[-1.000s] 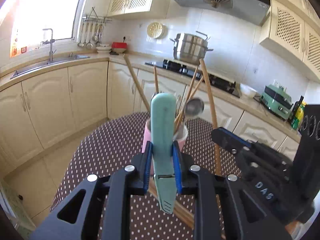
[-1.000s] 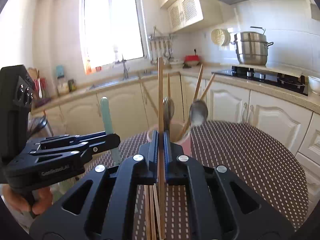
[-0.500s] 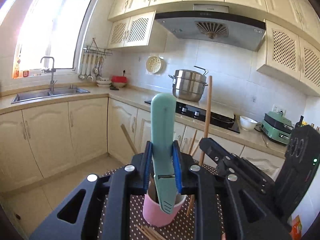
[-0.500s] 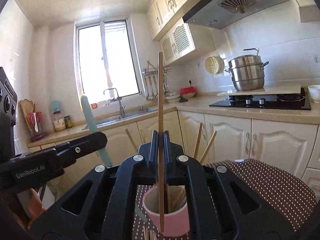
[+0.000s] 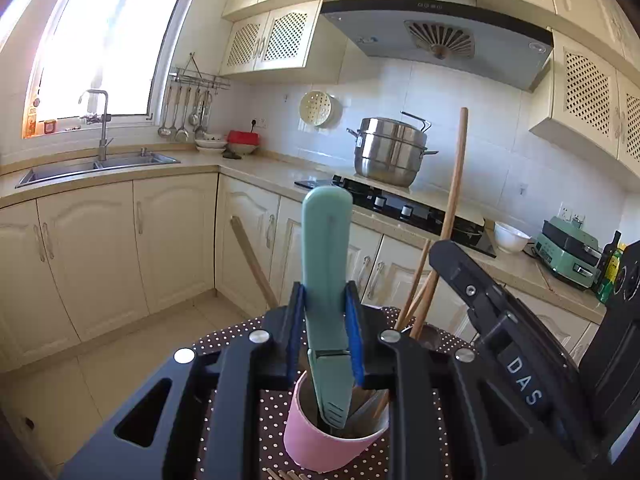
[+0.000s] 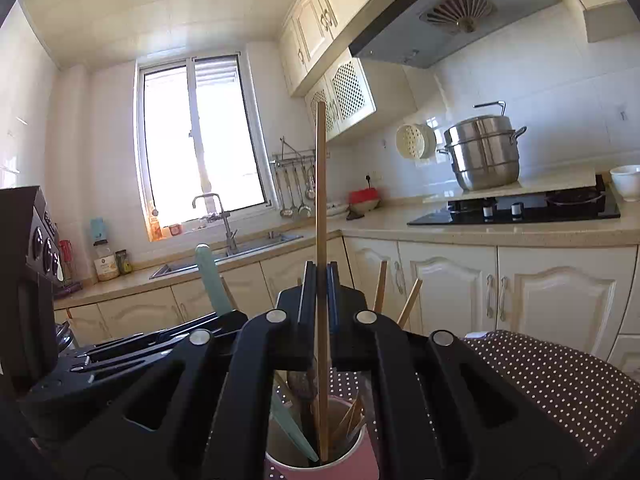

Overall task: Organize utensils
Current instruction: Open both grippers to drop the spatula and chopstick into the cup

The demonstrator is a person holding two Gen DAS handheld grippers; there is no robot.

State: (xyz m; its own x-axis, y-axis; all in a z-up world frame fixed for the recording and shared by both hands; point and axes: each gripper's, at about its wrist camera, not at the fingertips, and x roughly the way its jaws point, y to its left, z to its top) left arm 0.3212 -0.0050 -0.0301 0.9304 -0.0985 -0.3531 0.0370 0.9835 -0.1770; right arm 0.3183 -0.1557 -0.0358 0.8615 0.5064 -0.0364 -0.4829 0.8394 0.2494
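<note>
Left wrist view: left gripper [image 5: 326,332] pinches a green utensil handle [image 5: 326,264], upright, lower end inside the pink cup [image 5: 320,444] on the dotted tablecloth [image 5: 276,408]. Right wrist view: right gripper [image 6: 319,296] pinches one wooden chopstick [image 6: 321,200], vertical, tip inside same cup w/ other utensils. Grippers sit side by side, near cup.

a home kitchen: cream cabinets [image 5: 172,240], a steel sink [image 5: 96,166] under the window [image 6: 200,140], a stove [image 5: 400,204] with a steel pot [image 5: 388,152], a range hood [image 5: 436,36].
</note>
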